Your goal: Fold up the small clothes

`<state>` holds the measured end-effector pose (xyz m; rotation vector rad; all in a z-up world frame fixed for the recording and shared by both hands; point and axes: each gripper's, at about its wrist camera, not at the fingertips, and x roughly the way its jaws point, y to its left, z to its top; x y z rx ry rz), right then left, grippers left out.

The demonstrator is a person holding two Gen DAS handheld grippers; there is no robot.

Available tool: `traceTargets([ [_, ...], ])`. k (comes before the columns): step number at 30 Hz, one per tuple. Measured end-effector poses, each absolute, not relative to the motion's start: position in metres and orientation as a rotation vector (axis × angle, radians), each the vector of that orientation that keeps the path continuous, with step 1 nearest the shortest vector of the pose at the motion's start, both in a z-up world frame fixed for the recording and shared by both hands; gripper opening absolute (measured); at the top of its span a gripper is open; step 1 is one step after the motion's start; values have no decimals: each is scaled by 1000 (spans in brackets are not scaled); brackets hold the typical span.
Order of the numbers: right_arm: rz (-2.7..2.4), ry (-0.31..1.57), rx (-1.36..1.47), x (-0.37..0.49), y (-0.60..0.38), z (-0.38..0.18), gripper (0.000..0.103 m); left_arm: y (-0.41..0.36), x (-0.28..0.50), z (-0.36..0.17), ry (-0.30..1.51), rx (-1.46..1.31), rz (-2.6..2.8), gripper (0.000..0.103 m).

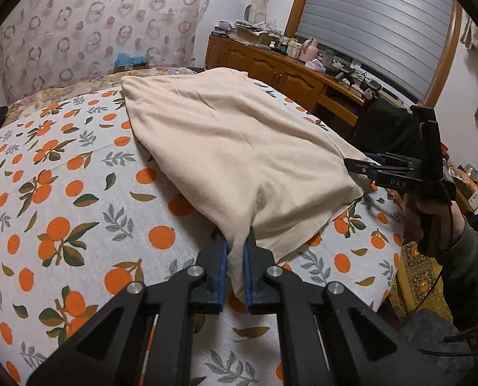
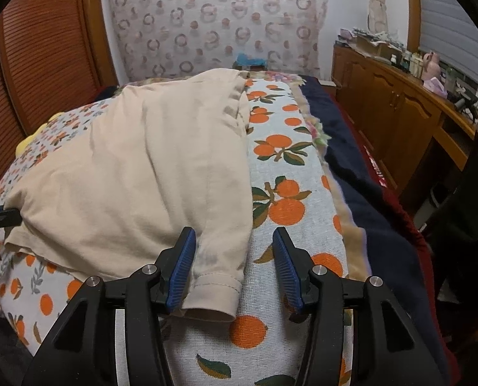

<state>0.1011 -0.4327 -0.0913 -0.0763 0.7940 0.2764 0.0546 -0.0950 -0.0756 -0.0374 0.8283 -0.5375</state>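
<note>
Two grippers work one shirt [image 1: 226, 135]. Left gripper [image 1: 236, 257] is clenched on a bunched hem corner at 6 o'clock in its view. Right gripper [image 2: 234, 263] stands half open, jaws astride the cuff [image 2: 216, 292], left pad touching the sleeve, not gripping. Shirt lies on the bedspread [image 1: 62, 193]. Advice: close the right fully on the cuff before lifting, keeping both edges level.
</note>
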Motion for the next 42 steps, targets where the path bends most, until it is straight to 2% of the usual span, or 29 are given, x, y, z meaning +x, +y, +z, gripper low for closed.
traceTargets([
  [6,338,815,-116,97,-423,-91,51,-94,55,-76,821,-41,-542,5],
  [11,423,822,-149,91,-407,-92,17,-93,55,-74,809,-46,-542,5],
  [14,440,820,-121,92,-408,-91,9,-91,55,-70,792,-59,-538,5],
  [29,496,732,-15,88,-414,-63,7,-84,65,-44,717,-95,-496,5],
  [42,503,623,-4,122,-413,-25,7,-79,111,-9,643,-109,-483,5],
])
